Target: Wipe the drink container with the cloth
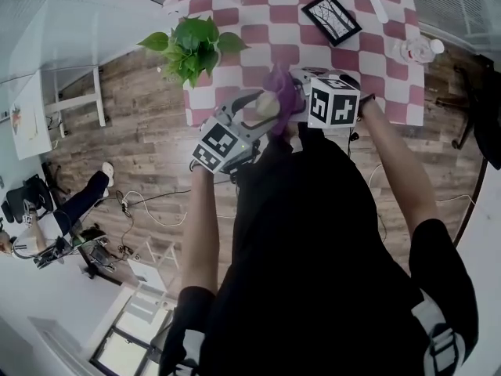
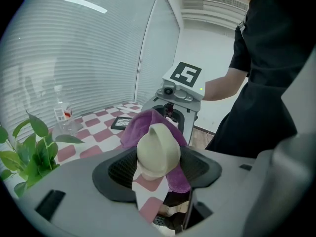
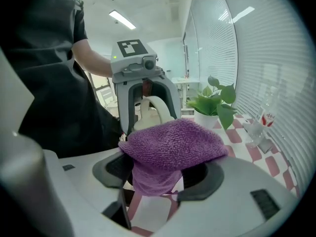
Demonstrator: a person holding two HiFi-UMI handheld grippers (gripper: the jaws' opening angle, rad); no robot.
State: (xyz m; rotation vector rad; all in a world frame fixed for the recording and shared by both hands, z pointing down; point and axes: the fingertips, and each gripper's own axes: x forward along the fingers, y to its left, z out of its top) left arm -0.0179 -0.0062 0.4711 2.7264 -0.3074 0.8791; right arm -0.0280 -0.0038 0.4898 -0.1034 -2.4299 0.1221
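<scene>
The drink container (image 2: 158,149) is a cream vessel with a curved handle, and my left gripper (image 2: 157,163) is shut on it. A bunched purple cloth (image 3: 173,144) fills my right gripper (image 3: 163,168), whose jaws stand wide and are shut on it. The two grippers face each other over the near edge of the checked table (image 1: 258,22). The cloth (image 1: 280,88) lies against the container (image 1: 268,105) and drapes round its far side (image 2: 143,125). In the right gripper view the container's handle (image 3: 157,107) rises behind the cloth. The container's lower part is hidden.
On the red-and-white checked table stand a potted green plant (image 1: 192,45), a black picture frame (image 1: 331,18) and a clear plastic bottle (image 1: 415,51). A white shelf unit (image 1: 74,100) is at the left on the wooden floor, and a seated person's leg (image 1: 86,198) shows further down.
</scene>
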